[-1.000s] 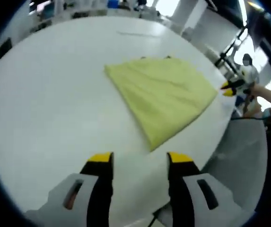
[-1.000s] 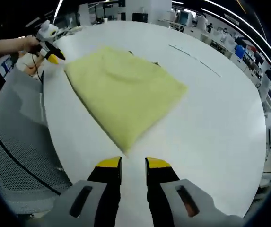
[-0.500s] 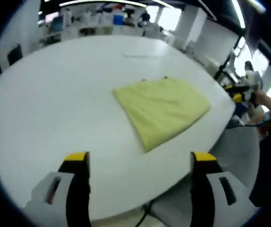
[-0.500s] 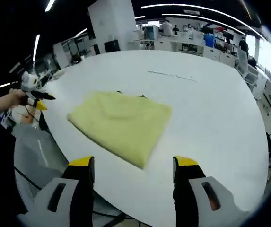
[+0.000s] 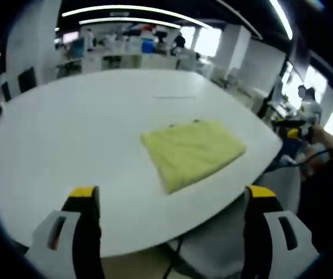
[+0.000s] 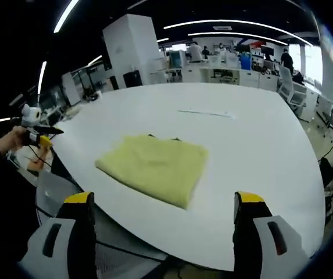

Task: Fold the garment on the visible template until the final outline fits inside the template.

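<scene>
**Folded yellow garment on white table, both grippers held back and spread**

In the left gripper view the left gripper rises from 6 o'clock with its yellow-tipped jaws wide apart and nothing between them. The garment, folded into a compact, roughly rectangular yellow pad, lies flat on the table a little toward 3 o'clock of centre, near the table edge on that side. Well apart from it, at 3 o'clock and beyond the table edge, the right gripper shows, held in a hand; whether its jaws are spread cannot be told from here.

In the right gripper view the right gripper comes up from 6 o'clock, jaws wide apart and holding nothing. The garment sits near centre, close to the near table edge. A thin pale line marks the tabletop past it toward 12 o'clock. At 9 o'clock, off the table, the left gripper appears in a hand. An office with desks fills the background.
</scene>
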A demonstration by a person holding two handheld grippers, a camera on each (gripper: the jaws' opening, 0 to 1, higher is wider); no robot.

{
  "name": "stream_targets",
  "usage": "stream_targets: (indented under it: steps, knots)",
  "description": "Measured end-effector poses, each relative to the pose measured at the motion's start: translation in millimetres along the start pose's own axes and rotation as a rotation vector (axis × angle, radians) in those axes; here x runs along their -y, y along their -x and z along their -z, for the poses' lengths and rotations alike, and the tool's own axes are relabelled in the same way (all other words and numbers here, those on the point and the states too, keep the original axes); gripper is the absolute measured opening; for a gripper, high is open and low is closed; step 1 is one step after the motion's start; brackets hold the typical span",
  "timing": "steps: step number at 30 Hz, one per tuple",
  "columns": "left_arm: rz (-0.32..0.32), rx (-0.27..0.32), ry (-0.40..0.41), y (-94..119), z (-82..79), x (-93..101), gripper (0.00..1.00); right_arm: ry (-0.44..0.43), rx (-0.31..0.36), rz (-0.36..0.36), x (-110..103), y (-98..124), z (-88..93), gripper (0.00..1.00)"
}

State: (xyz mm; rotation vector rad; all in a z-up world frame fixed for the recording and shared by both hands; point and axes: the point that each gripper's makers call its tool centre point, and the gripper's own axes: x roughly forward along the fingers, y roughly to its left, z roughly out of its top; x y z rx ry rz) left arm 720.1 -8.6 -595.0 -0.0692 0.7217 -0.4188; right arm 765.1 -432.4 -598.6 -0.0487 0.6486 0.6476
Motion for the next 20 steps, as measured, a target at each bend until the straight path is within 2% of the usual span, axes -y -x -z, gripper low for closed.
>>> stream_targets:
  steps: [3,6,11,16,20]
  knots:
    - [-0.011,0.008,0.003,10.1,0.3,-2.0,0.99,-0.009,0.028,-0.012,-5.5,8.5,-6.6,1.00]
    - [-0.018,0.007,0.001,16.4,2.1,-4.7,0.99,0.015,0.022,-0.008,-8.9,12.5,-7.0,1.00]
    - [-0.030,0.003,0.009,15.4,4.3,-12.8,0.99,0.018,0.007,-0.015,-10.3,11.4,-3.8,1.00]
    - [-0.015,-0.002,0.001,11.1,2.0,-10.2,0.99,-0.011,0.018,-0.011,-8.3,9.2,-2.2,1.00]
    - [-0.009,-0.018,-0.019,7.0,2.3,-10.3,0.99,-0.017,0.000,-0.010,-7.9,7.3,2.9,1.00]
